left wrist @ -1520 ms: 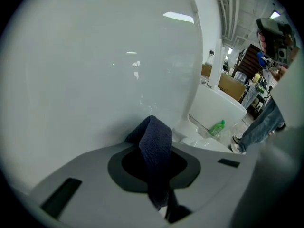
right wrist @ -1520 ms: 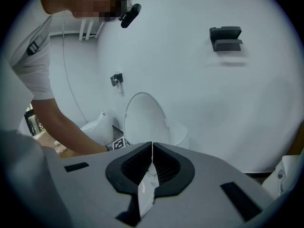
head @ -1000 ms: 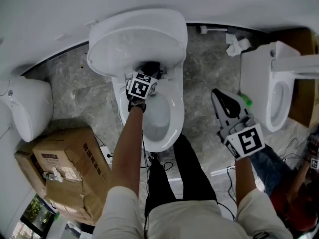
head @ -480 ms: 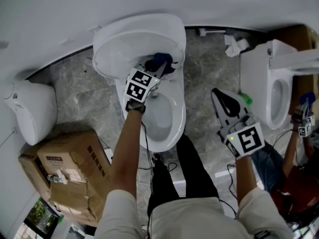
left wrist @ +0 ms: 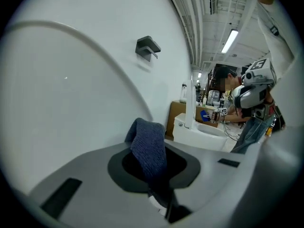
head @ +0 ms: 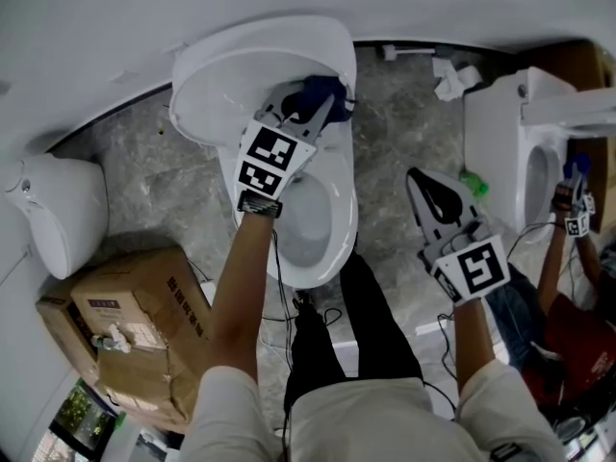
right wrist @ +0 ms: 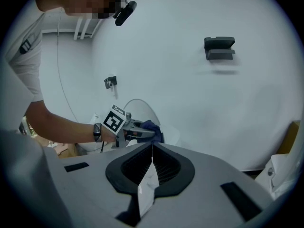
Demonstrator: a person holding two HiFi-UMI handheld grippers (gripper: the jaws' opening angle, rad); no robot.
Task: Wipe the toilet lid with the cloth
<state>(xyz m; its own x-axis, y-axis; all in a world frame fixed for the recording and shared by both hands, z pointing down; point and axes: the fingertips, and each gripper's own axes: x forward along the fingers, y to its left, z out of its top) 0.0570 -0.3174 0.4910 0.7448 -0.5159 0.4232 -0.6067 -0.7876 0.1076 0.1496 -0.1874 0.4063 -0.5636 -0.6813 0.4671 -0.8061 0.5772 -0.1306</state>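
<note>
The white toilet's lid (head: 231, 70) stands raised behind the open bowl (head: 310, 221). My left gripper (head: 320, 102) is shut on a dark blue cloth (head: 316, 89), held up against the right part of the lid. In the left gripper view the cloth (left wrist: 148, 148) hangs out between the closed jaws in front of the lid's white face (left wrist: 61, 108). My right gripper (head: 416, 181) hovers shut over the floor right of the bowl, holding nothing. The right gripper view shows the left gripper (right wrist: 137, 133), the cloth (right wrist: 152, 126) and the lid (right wrist: 138, 109) from the side.
A torn cardboard box (head: 125, 330) lies at the lower left, beside another white fixture (head: 58, 210). A second toilet (head: 525, 162) stands at the right, where another person (head: 568, 268) works. Crumpled paper (head: 450, 83) and cables lie on the stone floor.
My left gripper has risen with the cloth from the back of the bowl up onto the raised lid and rolled a little. The right gripper has stayed where it was.
</note>
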